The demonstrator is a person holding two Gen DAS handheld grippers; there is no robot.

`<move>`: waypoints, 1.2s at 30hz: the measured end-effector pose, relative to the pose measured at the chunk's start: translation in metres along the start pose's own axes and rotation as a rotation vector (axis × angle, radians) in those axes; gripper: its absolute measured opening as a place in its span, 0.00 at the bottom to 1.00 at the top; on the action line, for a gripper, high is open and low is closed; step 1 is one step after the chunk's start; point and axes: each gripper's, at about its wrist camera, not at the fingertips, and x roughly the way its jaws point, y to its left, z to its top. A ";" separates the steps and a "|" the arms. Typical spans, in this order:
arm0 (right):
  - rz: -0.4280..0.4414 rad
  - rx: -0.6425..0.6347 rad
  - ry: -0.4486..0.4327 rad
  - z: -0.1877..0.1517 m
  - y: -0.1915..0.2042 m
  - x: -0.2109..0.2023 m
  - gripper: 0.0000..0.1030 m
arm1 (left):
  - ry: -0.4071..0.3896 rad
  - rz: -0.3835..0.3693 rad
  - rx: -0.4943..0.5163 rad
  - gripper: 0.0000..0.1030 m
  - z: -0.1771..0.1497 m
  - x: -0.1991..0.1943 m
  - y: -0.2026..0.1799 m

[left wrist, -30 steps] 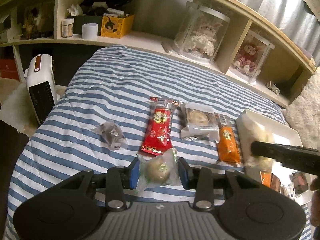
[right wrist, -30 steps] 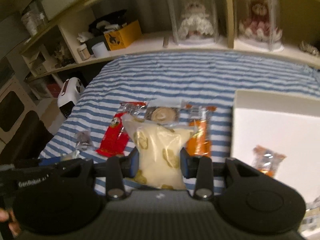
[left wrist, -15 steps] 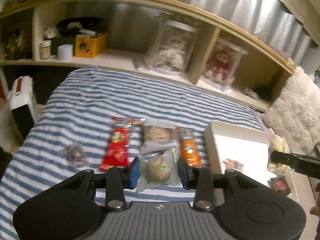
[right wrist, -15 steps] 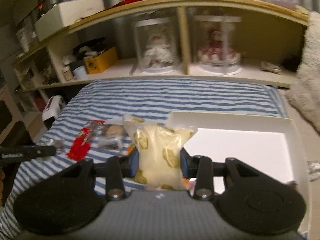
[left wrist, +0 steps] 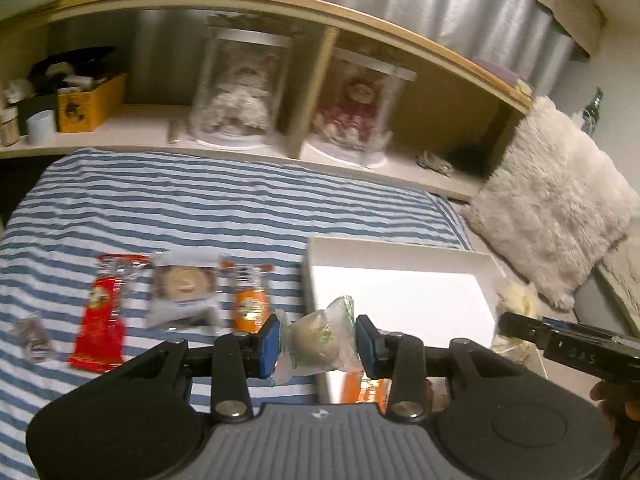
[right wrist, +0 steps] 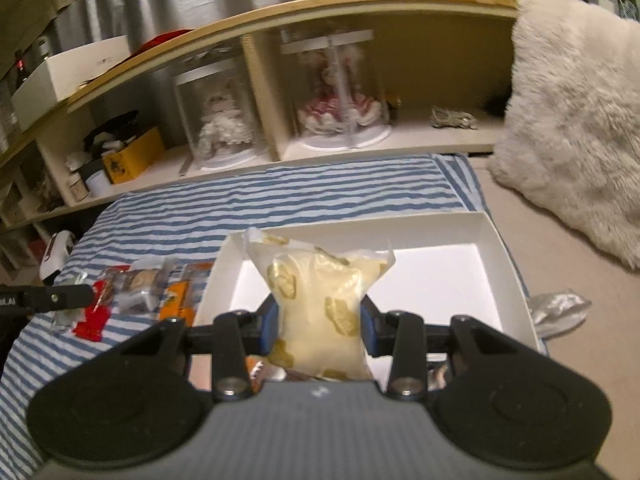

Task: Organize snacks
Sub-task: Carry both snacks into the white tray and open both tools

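My left gripper (left wrist: 317,340) is shut on a round pastry in a clear wrapper (left wrist: 316,340), held at the left edge of the white tray (left wrist: 400,248). My right gripper (right wrist: 318,318) is shut on a pale yellow snack bag (right wrist: 320,300), held above the white tray (right wrist: 496,240). On the striped bedspread (left wrist: 200,208) lie a red packet (left wrist: 100,320), a clear-wrapped cookie (left wrist: 182,284), an orange packet (left wrist: 250,300) and a small dark wrapped snack (left wrist: 32,334). The right gripper (left wrist: 560,344) with its bag shows at the tray's right side.
A wooden shelf (left wrist: 280,148) with two doll display cases, a yellow box (left wrist: 86,100) and jars runs behind the bed. A fluffy white cushion (left wrist: 556,208) lies right of the tray. Some wrapped snacks sit in the tray's near end (left wrist: 362,390). A silver wrapper (right wrist: 560,308) lies beside the tray.
Both grippers have moved right toward the white tray, each carrying its snack. The left one now reaches the tray's left edge; the right one hangs over the tray.
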 end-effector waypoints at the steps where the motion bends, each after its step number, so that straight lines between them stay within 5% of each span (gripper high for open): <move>1: 0.000 0.006 0.000 0.000 -0.003 0.001 0.45 | 0.002 -0.004 0.005 0.40 0.001 0.003 -0.005; 18: -0.071 -0.026 0.032 -0.004 -0.019 0.033 0.45 | 0.057 -0.050 0.059 0.40 0.027 0.090 -0.058; 36: -0.098 -0.038 0.125 -0.004 -0.028 0.088 0.44 | 0.120 -0.032 0.097 0.40 0.047 0.171 -0.056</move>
